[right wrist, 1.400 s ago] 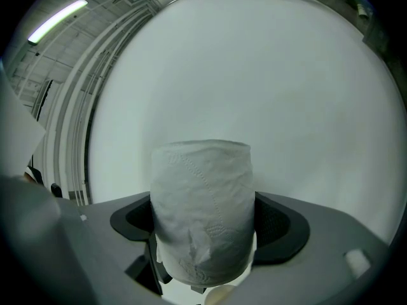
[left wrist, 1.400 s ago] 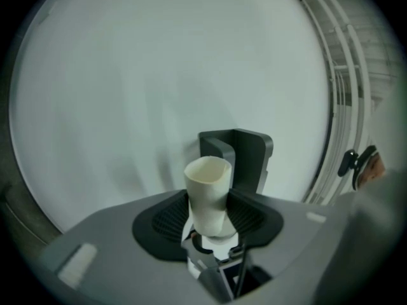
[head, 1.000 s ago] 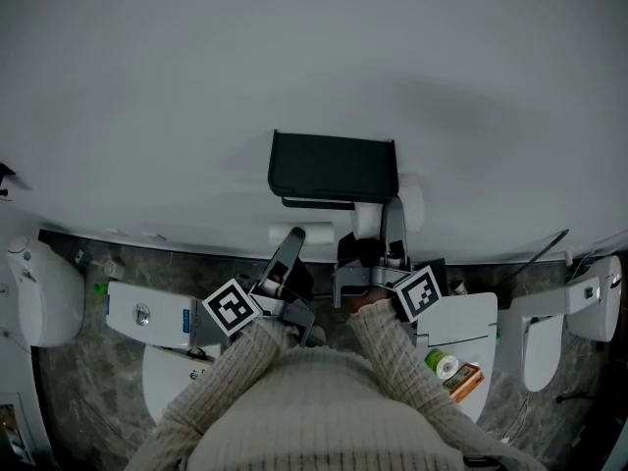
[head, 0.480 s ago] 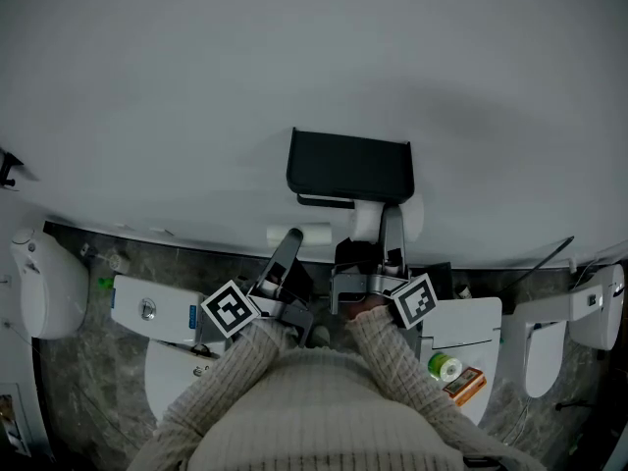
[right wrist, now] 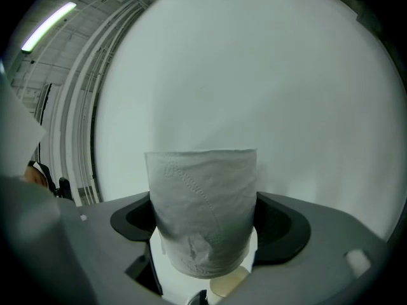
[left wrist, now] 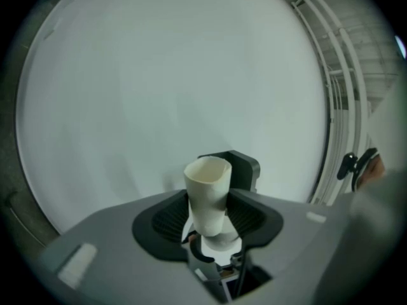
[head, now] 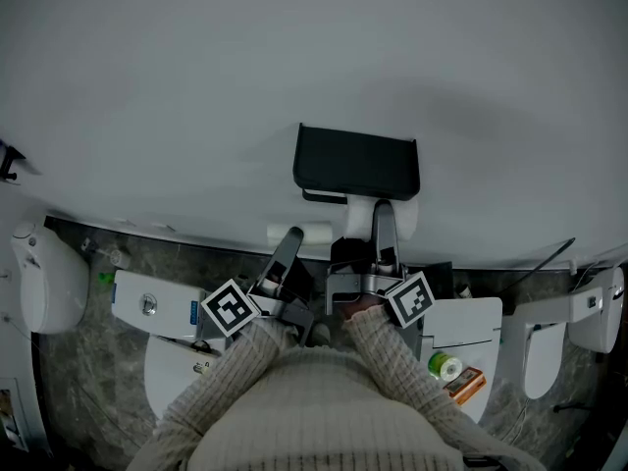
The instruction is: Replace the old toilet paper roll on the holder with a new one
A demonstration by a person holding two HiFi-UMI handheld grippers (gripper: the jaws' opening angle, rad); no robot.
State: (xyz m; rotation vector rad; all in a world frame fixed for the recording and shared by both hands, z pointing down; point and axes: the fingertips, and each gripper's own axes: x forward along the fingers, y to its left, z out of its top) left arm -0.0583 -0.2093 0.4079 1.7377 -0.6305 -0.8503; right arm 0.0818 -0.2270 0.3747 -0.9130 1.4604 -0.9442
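- A person is standing facing a pale wall [head: 294,67], holding a gripper in each hand just below a black holder [head: 358,162] fixed to the wall.
- The right gripper [head: 383,222] is gripping a full white roll [right wrist: 203,202] between its jaws. The roll is sitting just under the holder, touching it or nearly so; which one is not clear.
- The left gripper [head: 291,241] is gripping an empty cardboard tube [left wrist: 206,189], the jaws clamping its lower half. It is hovering to the left of the holder and a little below it, apart from it.
- The step in hand is judged to be fitting the new roll onto the holder, with the old tube already off.
- To do this well, the right hand is probably needing to line the roll's hollow middle up with the holder's bar, which is mostly hidden under the black cover, then slide it on squarely.
- The grip should be staying gentle, since soft paper is likely to be squashing and closing the hole.
- The left gripper is best kept clear, with the tube held away.
- Compared with a second ago, the right gripper and roll are now lying more under the holder's middle; they were under its right end.
- The left gripper and tube are looking unchanged.
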